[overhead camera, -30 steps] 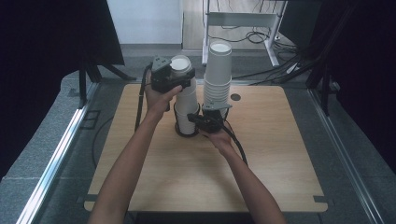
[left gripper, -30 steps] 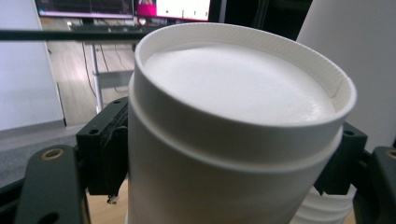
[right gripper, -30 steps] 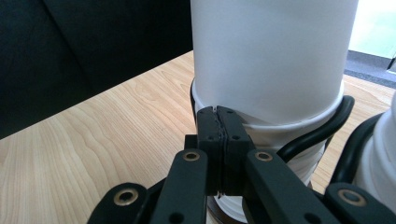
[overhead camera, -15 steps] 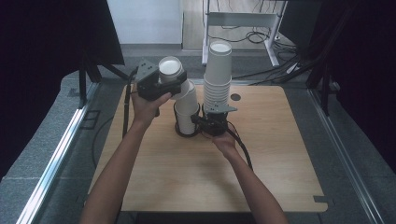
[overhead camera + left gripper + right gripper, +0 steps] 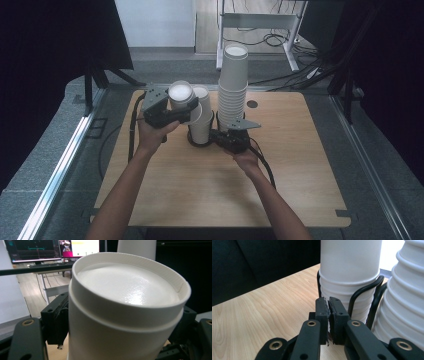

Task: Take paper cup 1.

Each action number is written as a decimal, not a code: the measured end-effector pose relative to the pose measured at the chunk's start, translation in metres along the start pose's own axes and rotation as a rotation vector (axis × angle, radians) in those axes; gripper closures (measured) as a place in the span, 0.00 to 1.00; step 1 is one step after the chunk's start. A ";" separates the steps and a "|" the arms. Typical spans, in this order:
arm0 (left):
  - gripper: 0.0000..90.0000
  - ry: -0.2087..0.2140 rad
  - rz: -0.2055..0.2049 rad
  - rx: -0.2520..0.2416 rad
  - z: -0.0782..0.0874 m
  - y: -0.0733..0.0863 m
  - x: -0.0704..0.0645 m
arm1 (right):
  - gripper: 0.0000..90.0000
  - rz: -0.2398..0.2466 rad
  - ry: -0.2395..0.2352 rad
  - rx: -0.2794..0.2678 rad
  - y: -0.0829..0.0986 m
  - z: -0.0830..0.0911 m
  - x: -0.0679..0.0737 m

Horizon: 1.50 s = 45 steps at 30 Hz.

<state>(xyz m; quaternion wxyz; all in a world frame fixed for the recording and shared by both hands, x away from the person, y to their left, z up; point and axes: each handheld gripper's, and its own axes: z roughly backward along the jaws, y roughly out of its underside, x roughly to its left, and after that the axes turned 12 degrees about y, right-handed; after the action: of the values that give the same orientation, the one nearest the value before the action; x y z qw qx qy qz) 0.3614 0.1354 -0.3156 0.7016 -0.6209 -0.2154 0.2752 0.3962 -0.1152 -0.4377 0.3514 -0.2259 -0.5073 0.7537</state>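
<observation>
- High view: we see a wooden table [image 5: 200,190] with two stacks of white paper cups standing in a black wire holder [image 5: 201,143] at its far middle. The left gripper [image 5: 186,111] is raised above and just left of the short stack [image 5: 202,122], clamped on a single cup [image 5: 181,96] that tilts with its mouth pointing up and toward the camera. This cup's long axis leans left, away from the stack's upright axis. The tall stack [image 5: 233,85] stands just right of the short one. The right gripper [image 5: 216,137] lies low on the table, its tips at the near side of the holder's base, so the right hand is the nearer one to the stacks.
- Left gripper view: the cup [image 5: 125,315] sits between the jaws, which close on its sides. Its rolled rim and white inside face us. Far behind, screens glow, but we cannot read any writing on them.
- Right gripper view: the right gripper [image 5: 328,305] has its jaws pressed together with nothing visible between them. They point at the short stack [image 5: 348,277] inside the wire holder [image 5: 359,295], which is directly ahead. The tall stack [image 5: 404,300] is to its right.
- We see no brand or label on any cup.
</observation>
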 end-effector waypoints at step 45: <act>0.23 0.113 0.149 0.176 0.010 0.133 -0.064 | 0.40 0.008 0.029 -0.090 0.056 0.086 0.021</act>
<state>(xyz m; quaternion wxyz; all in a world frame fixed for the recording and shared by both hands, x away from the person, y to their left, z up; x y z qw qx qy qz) 0.2906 0.1119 -0.4437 0.7419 -0.5858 -0.1038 0.3092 0.3057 -0.1647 -0.4565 0.3450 -0.2544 -0.5348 0.7282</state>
